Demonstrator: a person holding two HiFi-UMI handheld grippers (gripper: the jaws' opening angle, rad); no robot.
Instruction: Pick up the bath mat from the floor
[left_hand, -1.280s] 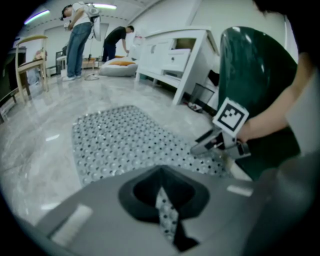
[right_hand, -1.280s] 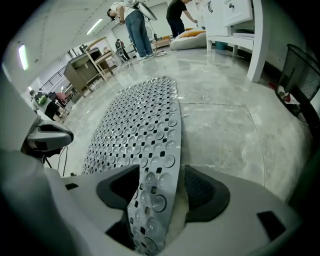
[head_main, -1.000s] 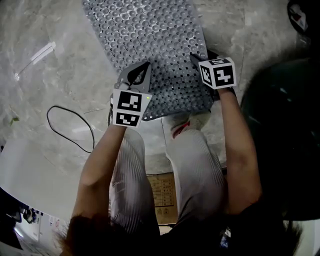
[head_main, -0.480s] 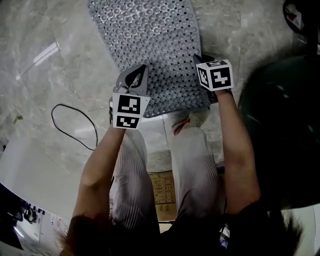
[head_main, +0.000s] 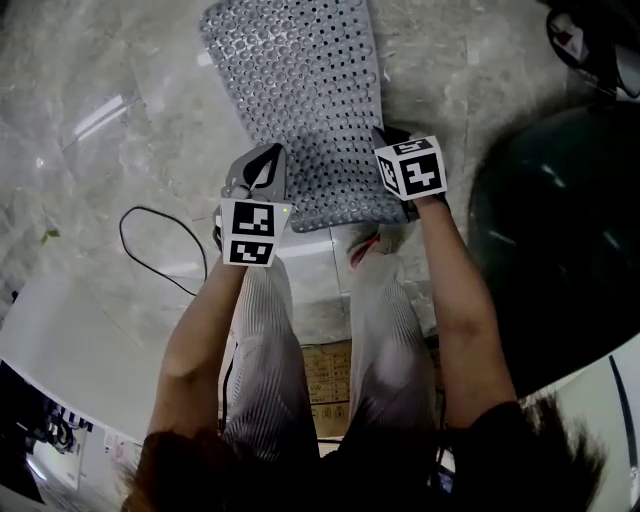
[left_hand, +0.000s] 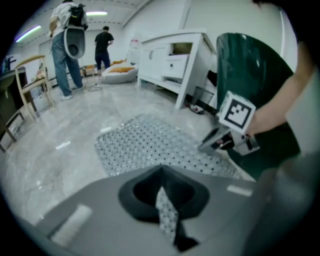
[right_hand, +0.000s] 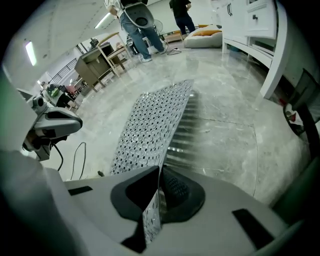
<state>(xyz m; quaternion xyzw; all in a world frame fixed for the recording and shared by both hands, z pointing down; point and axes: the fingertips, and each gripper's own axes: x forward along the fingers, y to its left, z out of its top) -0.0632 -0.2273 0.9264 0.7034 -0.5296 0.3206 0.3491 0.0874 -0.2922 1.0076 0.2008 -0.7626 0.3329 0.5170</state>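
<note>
The grey perforated bath mat (head_main: 300, 90) slopes up from the marble floor toward me, its far end still down. My left gripper (head_main: 262, 168) is shut on the mat's near left corner; in the left gripper view a strip of mat (left_hand: 167, 217) is pinched between its jaws. My right gripper (head_main: 386, 135) holds the near right corner. Its jaws have just been closing, and the mat's edge (right_hand: 152, 212) is now clamped between them. Each gripper shows in the other's view: the right gripper (left_hand: 216, 141) and the left gripper (right_hand: 52, 125).
A black cable (head_main: 160, 250) loops on the floor left of my legs. A dark green rounded object (head_main: 560, 240) stands close on the right. A white cabinet (left_hand: 175, 55) and people (left_hand: 62, 45) are farther back. My shoe (head_main: 365, 245) is under the mat's near edge.
Both grippers have risen together with the mat's near edge, which now hangs off the floor. The mat looks steeper and narrower from above.
</note>
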